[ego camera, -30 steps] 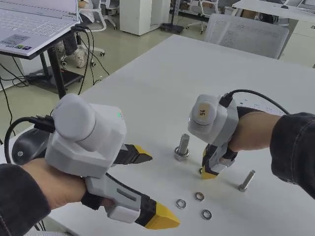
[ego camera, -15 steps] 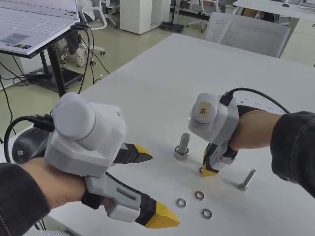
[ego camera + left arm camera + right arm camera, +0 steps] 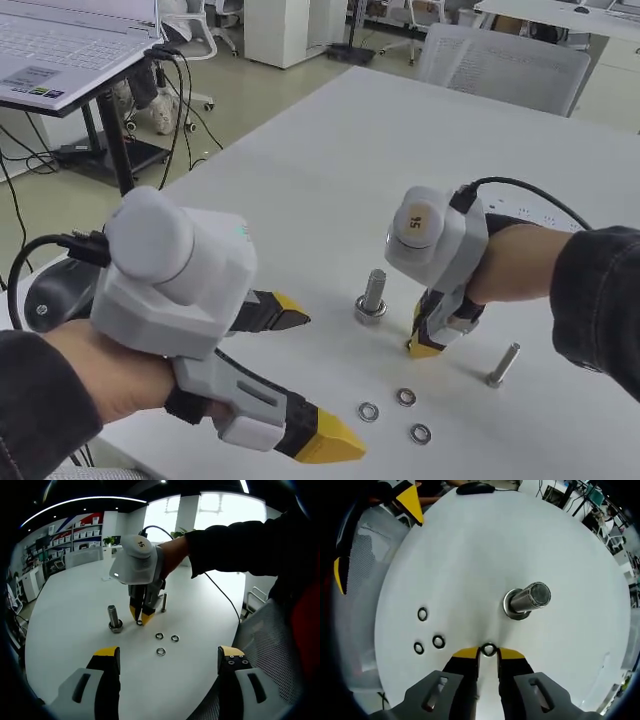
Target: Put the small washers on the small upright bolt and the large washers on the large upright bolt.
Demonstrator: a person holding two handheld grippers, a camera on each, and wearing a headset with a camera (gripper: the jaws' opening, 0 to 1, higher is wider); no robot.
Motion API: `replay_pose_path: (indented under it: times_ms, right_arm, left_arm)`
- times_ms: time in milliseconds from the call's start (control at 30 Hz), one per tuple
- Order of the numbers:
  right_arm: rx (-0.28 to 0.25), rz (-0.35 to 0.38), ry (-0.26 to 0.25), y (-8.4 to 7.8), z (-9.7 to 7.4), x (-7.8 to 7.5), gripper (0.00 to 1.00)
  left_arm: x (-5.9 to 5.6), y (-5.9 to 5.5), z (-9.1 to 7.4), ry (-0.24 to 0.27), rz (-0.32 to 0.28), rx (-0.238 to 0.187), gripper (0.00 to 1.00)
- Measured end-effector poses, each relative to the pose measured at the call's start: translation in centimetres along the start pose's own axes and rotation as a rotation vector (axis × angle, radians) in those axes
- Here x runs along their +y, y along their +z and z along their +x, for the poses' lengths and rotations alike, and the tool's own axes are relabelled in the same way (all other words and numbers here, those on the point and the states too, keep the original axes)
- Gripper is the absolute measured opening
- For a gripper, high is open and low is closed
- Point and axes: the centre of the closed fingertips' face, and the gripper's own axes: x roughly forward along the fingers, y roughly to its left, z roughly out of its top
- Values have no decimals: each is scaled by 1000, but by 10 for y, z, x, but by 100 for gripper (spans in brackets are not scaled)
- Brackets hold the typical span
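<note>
Right gripper [image 3: 489, 654] is pinching a washer [image 3: 489, 645] on the table [image 3: 470, 555], large upright bolt [image 3: 526, 600] just upper right. Left gripper [image 3: 169, 652] hangs spread wide.

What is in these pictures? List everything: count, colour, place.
large bolt: one, silver, upright mid-table.
small bolt: one, silver, upright, right of the large bolt.
loose washers: three, silver, flat on the table, nearer the person than the bolts.
gripped washer: one, silver, on the table between the right claw's tips.
table: one, white.
laptop: one, silver, on a side desk at left.
chair: one, grey, beyond the table.
left claw: one, yellow-tipped, open, near the table's edge.
right claw: one, yellow-tipped, shut on the gripped washer beside the large bolt.
</note>
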Motion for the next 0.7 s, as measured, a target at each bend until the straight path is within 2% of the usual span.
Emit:
replay_pose_path:
  times_ms: [400, 467, 500, 700]
  right_arm:
    - [-23, 30, 2, -1, 0, -1, 15]
    - [-35, 16, -6, 2, 1, -3, 14]
    - [-29, 34, -4, 0, 0, -2, 14]
    - [-35, 27, 2, -2, 1, -4, 14]
  left_arm:
    - [0, -1, 1, -1, -2, 7, 79]
    - [1, -1, 2, 1, -2, 7, 79]
    - [1, -1, 2, 2, -4, 8, 79]
    - [1, -2, 2, 4, -3, 12, 79]
